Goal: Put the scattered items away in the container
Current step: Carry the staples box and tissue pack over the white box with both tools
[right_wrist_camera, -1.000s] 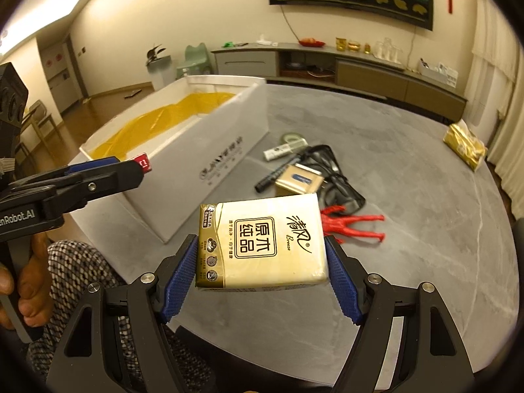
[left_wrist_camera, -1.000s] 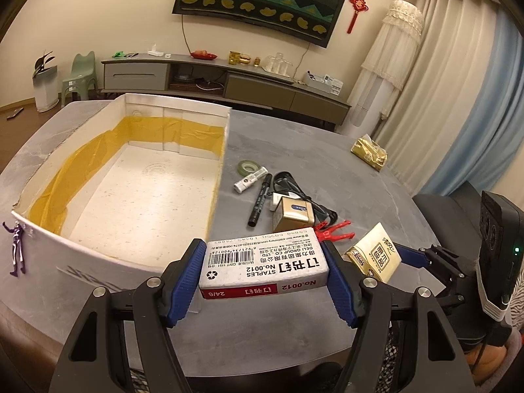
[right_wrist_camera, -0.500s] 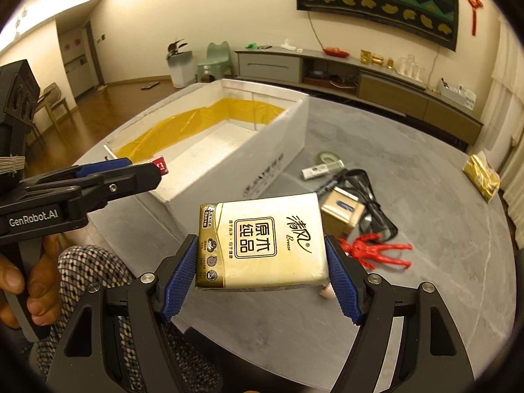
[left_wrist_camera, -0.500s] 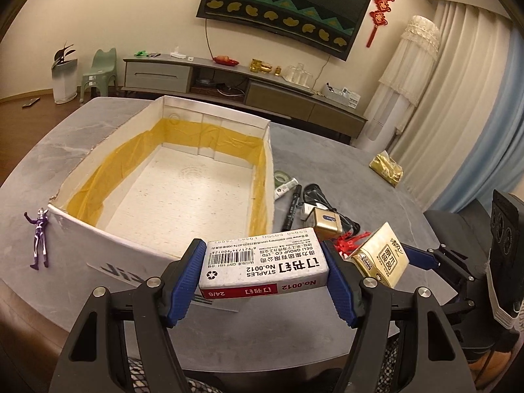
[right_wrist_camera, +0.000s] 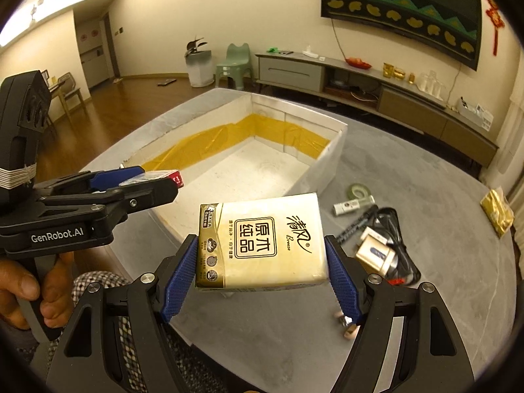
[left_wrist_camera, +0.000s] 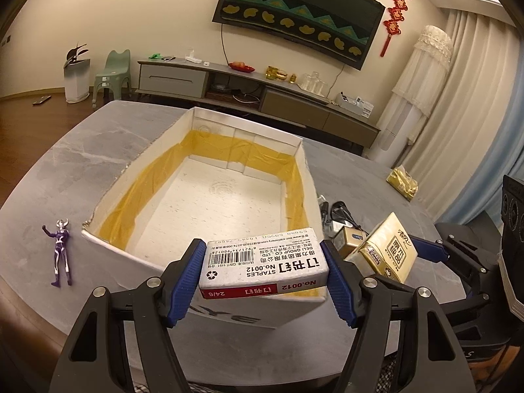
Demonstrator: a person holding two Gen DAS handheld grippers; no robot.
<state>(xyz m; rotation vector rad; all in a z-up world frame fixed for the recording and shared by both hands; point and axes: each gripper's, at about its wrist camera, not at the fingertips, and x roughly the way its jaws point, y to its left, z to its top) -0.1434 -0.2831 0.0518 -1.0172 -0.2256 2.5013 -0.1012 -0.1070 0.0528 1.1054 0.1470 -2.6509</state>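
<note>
Both grippers have come closer to the white box (left_wrist_camera: 108,193) over the last second, so that its open top now fills the middle of the left wrist view and its near wall sits just under the left gripper (left_wrist_camera: 263,267). That gripper is clamped on a box of staples (left_wrist_camera: 262,262), blue pads pressing its two short ends, label upside down to the camera, held above the near rim of the container. Beside it, the right gripper (right_wrist_camera: 262,255) is closed on a cream and gold tissue pack (right_wrist_camera: 260,244), gripped by its sides and held in the air off the box's near right corner (the left wrist view shows the pack tilted). A hand (right_wrist_camera: 23,291) wraps the left gripper's handle at the left edge of the right wrist view. On the grey tabletop (left_wrist_camera: 82,150), left of the box near the table's front edge, lies a small purple figure (left_wrist_camera: 59,252) on its back. Right of the box, a cluster sits close together: a gold block (right_wrist_camera: 373,255), a black cable (right_wrist_camera: 393,226), a dark pen (right_wrist_camera: 357,224), a white tube (right_wrist_camera: 352,204) and a roll of green tape (right_wrist_camera: 358,191). Farther out, near the table's right edge, rests a gold foil packet (right_wrist_camera: 496,211). Inside, the box is lined with yellow tape along the base of its walls.
</note>
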